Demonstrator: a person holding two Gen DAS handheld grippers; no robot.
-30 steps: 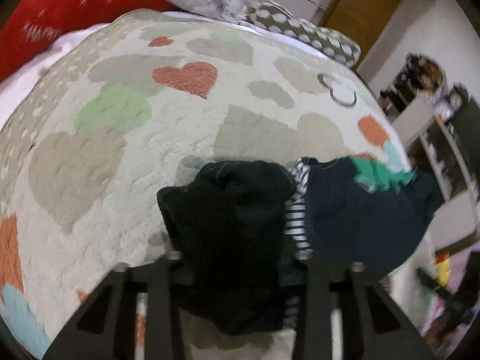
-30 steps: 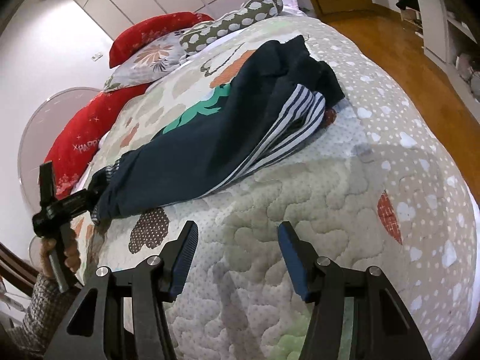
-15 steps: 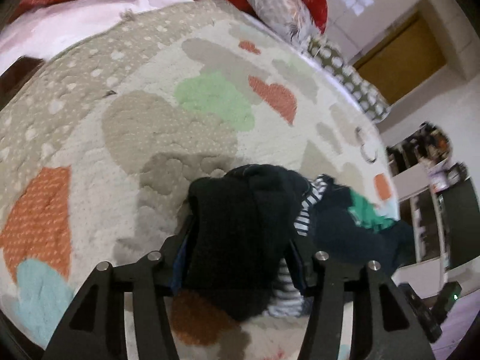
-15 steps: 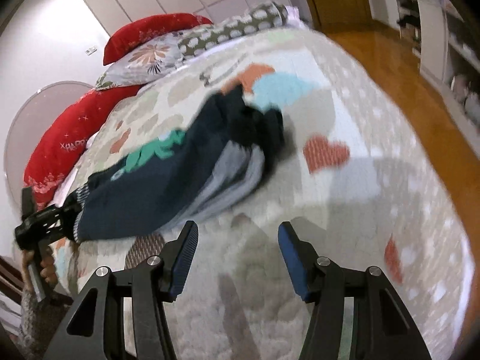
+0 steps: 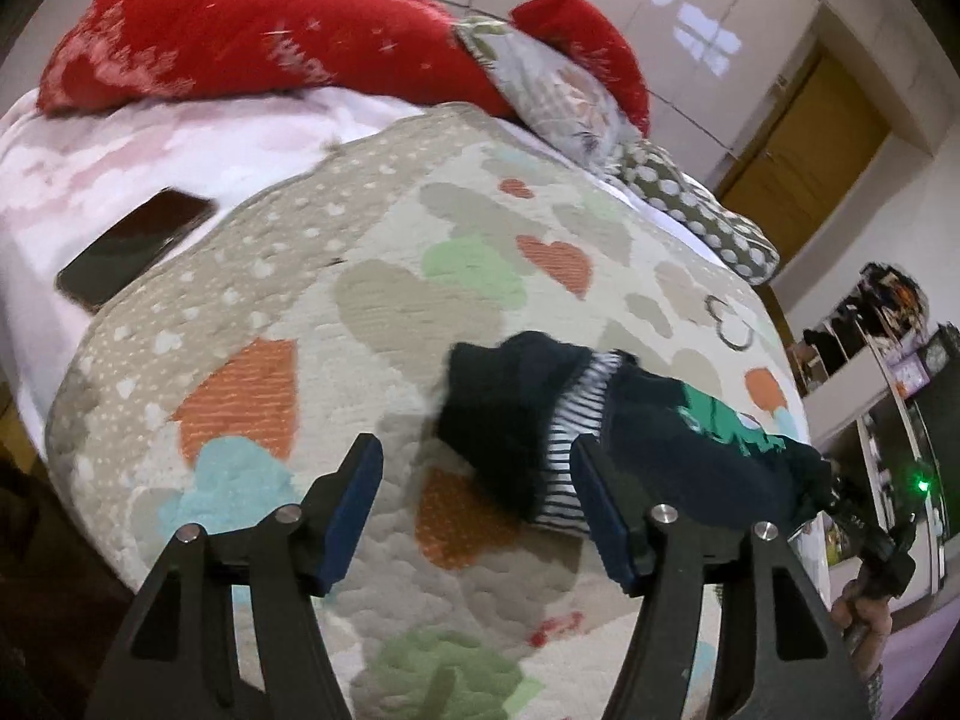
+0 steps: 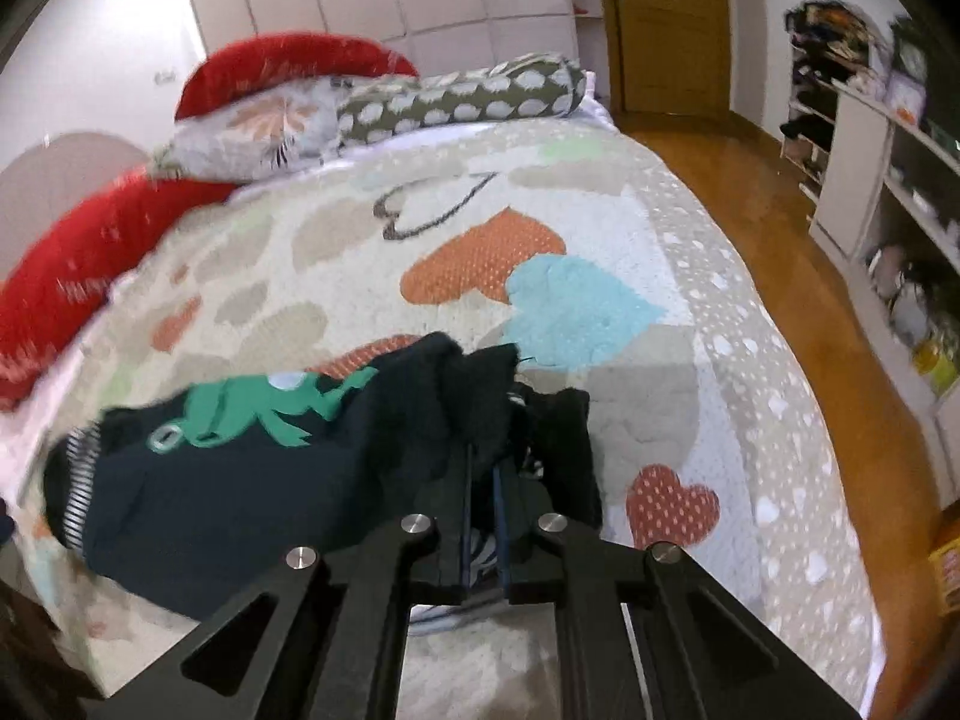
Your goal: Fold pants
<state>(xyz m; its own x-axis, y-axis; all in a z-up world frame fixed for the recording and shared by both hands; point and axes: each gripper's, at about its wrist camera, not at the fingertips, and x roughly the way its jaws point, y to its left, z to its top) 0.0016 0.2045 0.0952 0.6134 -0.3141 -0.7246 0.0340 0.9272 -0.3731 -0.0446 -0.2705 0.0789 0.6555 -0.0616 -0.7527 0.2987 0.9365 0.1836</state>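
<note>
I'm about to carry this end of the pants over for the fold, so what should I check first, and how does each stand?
1. Right tool shut on the pants: ok.
2. Left tool let go of the pants: ok, jaws opening, nothing between the pads.
3. Only one layer pinched: cannot tell, fabric is bunched.
4. Pants lying flat on the quilt: not ok, crumpled.
5. Phone away from the pants: ok.
</note>
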